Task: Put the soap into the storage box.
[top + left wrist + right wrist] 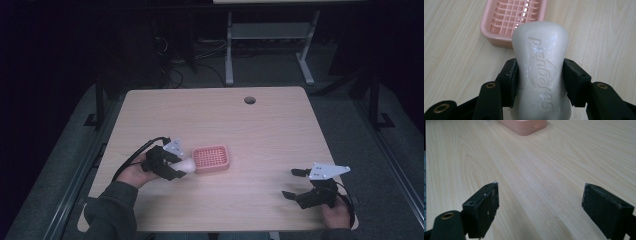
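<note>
A white bar of soap [540,67] with raised lettering sits between the pads of my left gripper [540,82], which is shut on it. In the high view the soap [186,164] hangs just left of a pink soap dish [211,158] with a grid floor, and my left gripper [176,167] is at the table's front left. The dish [511,20] lies just beyond the soap's far end. My right gripper [294,184] rests open near the front right edge; its jaws stand wide apart over bare wood [541,202].
The light wooden table [270,135] has a round cable hole [250,100] near its far edge. A corner of the pink dish [524,126] lies far ahead of the right jaws. Another desk's legs [229,50] stand on the dark floor behind.
</note>
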Tool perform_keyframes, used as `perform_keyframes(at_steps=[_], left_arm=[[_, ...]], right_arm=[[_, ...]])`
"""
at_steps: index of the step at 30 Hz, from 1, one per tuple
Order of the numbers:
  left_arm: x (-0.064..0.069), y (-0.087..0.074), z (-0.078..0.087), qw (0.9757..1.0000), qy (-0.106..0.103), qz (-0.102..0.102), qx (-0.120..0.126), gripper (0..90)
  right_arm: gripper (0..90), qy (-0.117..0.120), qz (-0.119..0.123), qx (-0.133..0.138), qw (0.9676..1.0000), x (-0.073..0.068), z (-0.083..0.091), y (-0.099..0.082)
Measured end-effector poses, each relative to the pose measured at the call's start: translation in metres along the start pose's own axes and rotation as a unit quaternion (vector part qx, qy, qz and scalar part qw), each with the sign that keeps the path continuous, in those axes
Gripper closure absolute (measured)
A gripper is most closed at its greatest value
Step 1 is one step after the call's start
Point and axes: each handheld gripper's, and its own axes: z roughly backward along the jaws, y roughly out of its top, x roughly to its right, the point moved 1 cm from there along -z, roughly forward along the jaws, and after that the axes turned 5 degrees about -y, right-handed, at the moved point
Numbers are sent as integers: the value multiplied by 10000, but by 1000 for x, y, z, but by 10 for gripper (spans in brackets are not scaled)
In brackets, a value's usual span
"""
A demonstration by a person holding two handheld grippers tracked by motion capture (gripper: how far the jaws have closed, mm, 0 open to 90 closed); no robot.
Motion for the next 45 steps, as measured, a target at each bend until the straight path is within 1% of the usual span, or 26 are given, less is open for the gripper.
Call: perform_keyframes(at_steps=[1, 6, 9, 10, 12, 14, 17, 21, 22, 24, 25, 27, 28, 30, 31, 32, 33, 36, 42, 45], left_arm=[[-1, 1, 0, 10000, -13, -32, -34, 492], [-1, 7, -1, 10000, -18, -32, 6, 492], [-2, 11, -1, 10000, -16, -91, -26, 492], [-1, 12, -2, 10000, -22, -54, 0, 493], [-2, 13, -3, 10000, -28, -64, 19, 492], [-3, 14, -4, 9999, -30, -110, -4, 493], [-4, 15, -5, 10000, -54, -77, 22, 493], [-4, 17, -7, 10000, -76, -60, -16, 493], [-5, 18, -7, 9999, -60, -99, -27, 493], [-5, 19, -7, 9999, -45, -95, 1, 492], [-5, 21, -6, 9999, -58, -126, -20, 492], [-4, 23, -5, 9999, -54, -105, 17, 493], [-5, 24, -5, 9999, -43, -159, -9, 493], [-5, 26, -5, 9999, -22, -156, 30, 493], [-5, 28, -4, 9998, -30, -194, -5, 493], [-5, 29, -5, 9999, -51, -160, 3, 492], [-5, 30, -5, 9998, -30, -205, -10, 493], [-6, 31, -6, 9998, -35, -194, 23, 493], [-6, 33, -10, 9998, -90, -170, -30, 493], [-7, 35, -12, 9998, -85, -165, -47, 493]], right_arm=[[135, -2, -1, 0, 10000, 0, 0, 0], [135, -5, -1, 15, 10000, 0, 0, 0], [135, -3, -2, 23, 10000, 0, 1, 0], [135, -3, 0, 22, 10000, 0, 1, 0], [135, 0, 0, 22, 10000, 0, 1, 0], [135, 3, -5, 27, 10000, 0, 1, 0], [135, 5, -5, 31, 10000, 0, 1, 0], [135, 3, -7, 30, 10000, 0, 1, 0], [135, 6, -8, 34, 10000, 0, 1, 0], [135, 4, -8, 34, 10000, 0, 1, 0], [135, 4, -11, 36, 10000, 0, 1, 0], [135, 8, -10, 52, 10000, 0, 1, 0], [135, 8, -10, 52, 10000, 0, 1, 0], [135, 7, -4, 54, 10000, 0, 1, 0], [135, 9, 1, 55, 10000, 0, 1, 0], [135, 10, -10, 54, 10000, 0, 1, 0], [135, 10, -9, 51, 10000, 0, 1, 0], [135, 13, -15, 51, 10000, 0, 1, 0], [135, 23, -5, 74, 10000, 1, 1, 0], [135, 28, -8, 78, 10000, 1, 1, 0]])
